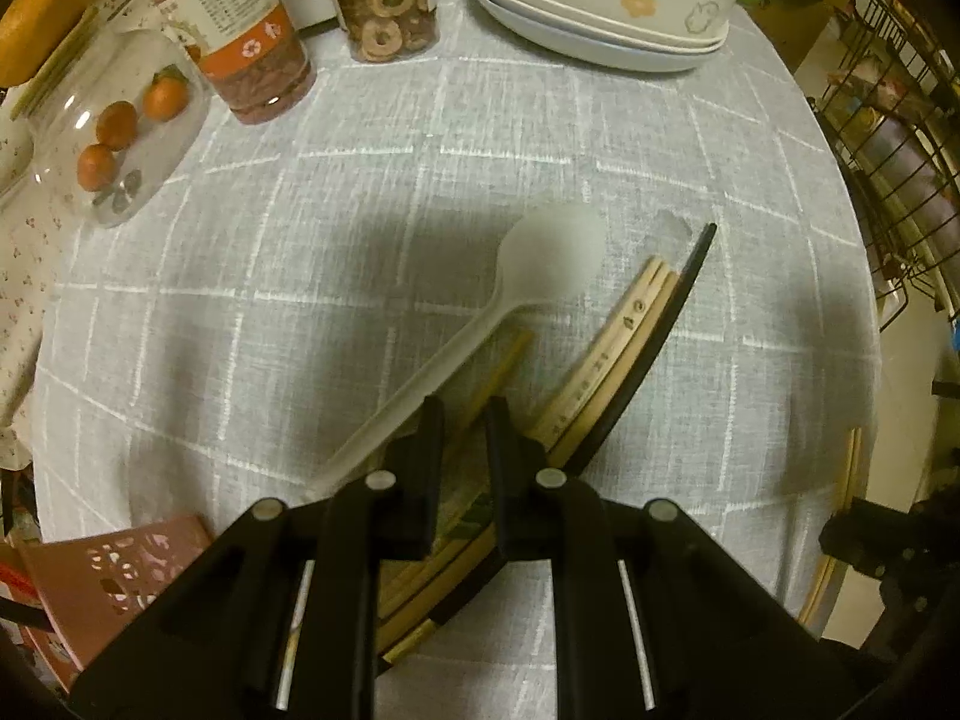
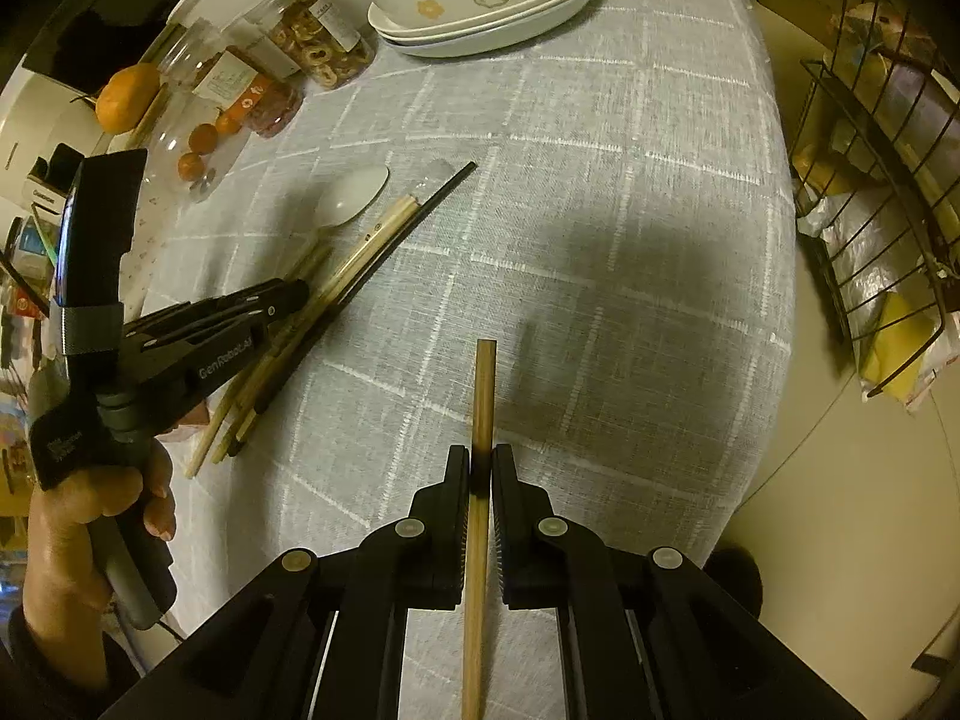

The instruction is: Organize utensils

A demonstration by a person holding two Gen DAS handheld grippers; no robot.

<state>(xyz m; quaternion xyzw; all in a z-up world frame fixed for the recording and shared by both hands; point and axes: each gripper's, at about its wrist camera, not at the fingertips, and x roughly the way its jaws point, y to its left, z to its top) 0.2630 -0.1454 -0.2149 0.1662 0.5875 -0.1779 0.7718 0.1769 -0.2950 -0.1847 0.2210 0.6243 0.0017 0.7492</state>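
Right wrist: chopstick [image 2: 483,396] clamped between jaws.

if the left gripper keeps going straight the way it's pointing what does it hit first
Most likely the bundle of chopsticks lying on the tablecloth. The left gripper points steeply down with its nearly closed fingertips right over a wooden chopstick, beside the white spoon. Depth is unclear; it may already touch.
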